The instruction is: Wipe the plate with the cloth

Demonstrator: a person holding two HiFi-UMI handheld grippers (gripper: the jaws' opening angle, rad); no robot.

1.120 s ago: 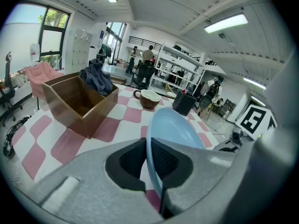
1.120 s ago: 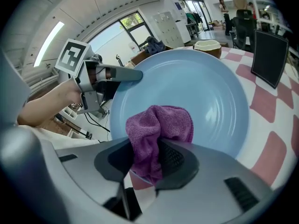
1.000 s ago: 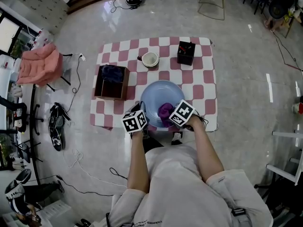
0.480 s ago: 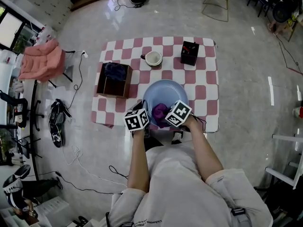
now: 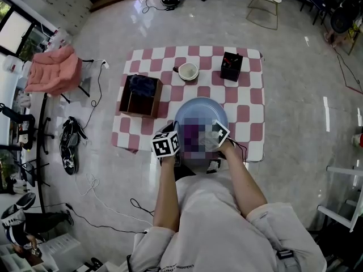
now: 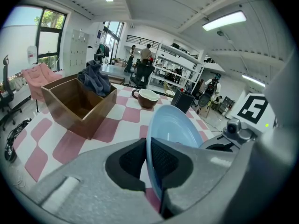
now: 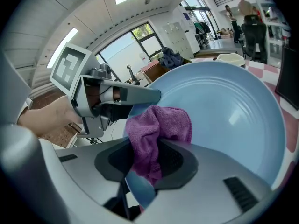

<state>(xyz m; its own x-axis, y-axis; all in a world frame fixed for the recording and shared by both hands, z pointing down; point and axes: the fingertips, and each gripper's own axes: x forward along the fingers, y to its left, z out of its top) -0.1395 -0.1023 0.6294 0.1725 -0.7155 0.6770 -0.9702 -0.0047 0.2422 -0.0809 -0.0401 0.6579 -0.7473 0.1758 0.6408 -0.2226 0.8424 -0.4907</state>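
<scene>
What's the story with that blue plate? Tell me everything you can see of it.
The plate is round, pale blue and glossy, perhaps glazed ceramic, with a shallow well, faint rings and a raised rim. It looks whole and clean. The left gripper is shut on its near rim, and the purple cloth, pinched in the right gripper, presses against its inner face. It is above the near part of the pink-and-white checked mat; whether it rests there cannot be told.

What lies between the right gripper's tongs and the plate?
The purple cloth, held by the right gripper, bunched against the blue plate; the right gripper view shows it.
</scene>
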